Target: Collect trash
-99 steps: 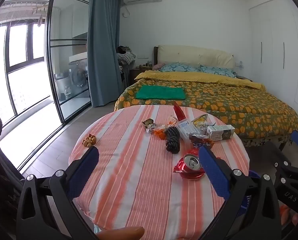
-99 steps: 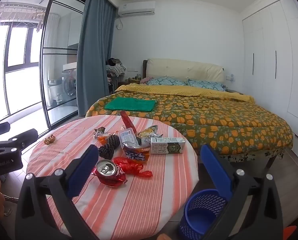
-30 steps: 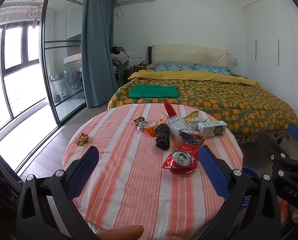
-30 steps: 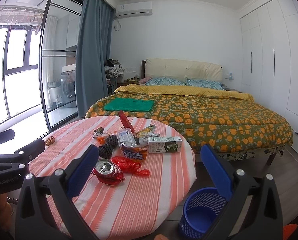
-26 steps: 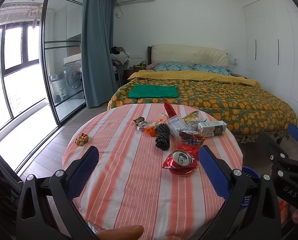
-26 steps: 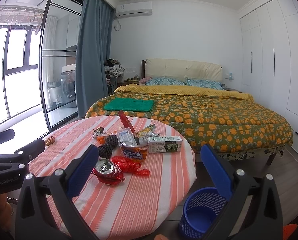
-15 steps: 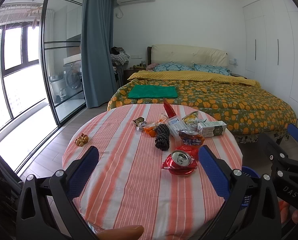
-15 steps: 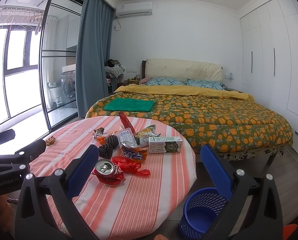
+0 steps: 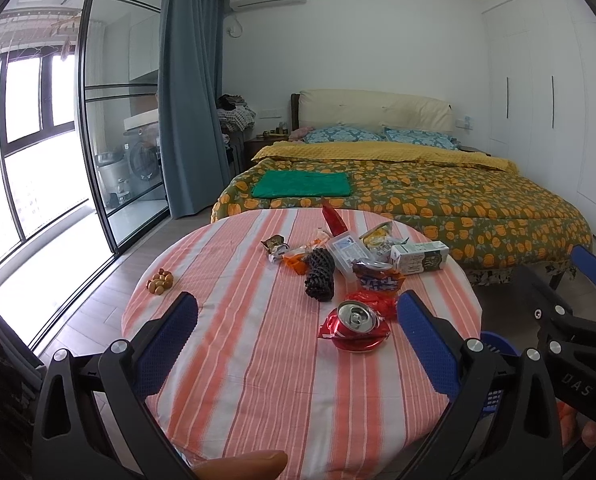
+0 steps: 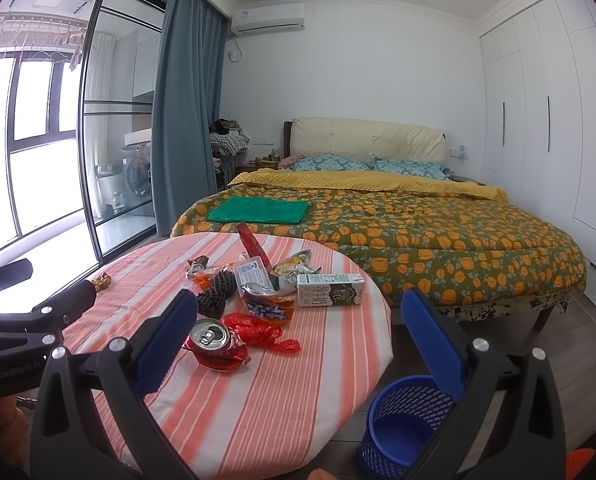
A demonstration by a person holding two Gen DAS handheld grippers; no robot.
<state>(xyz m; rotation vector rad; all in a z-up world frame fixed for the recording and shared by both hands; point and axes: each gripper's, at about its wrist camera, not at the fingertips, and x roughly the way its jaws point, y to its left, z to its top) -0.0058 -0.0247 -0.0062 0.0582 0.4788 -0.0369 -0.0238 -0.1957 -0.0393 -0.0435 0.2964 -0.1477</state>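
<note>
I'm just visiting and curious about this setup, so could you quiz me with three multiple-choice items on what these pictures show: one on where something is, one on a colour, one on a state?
1. Where is the waste basket?
A. on the bed
B. on the floor beside the round table
C. on the table

2. What colour is the folded cloth on the bed?
A. green
B. white
C. black

3. How is the milk carton?
A. standing upright
B. held between the fingers
C. lying on its side on the table

Answers:
1 B: the right wrist view shows the blue basket down by the table's edge.
2 A: it is a green rectangle on the flowered cover.
3 C: its long face lies flat on the striped cloth, and both the left gripper and right gripper are open with nothing in them.
</note>
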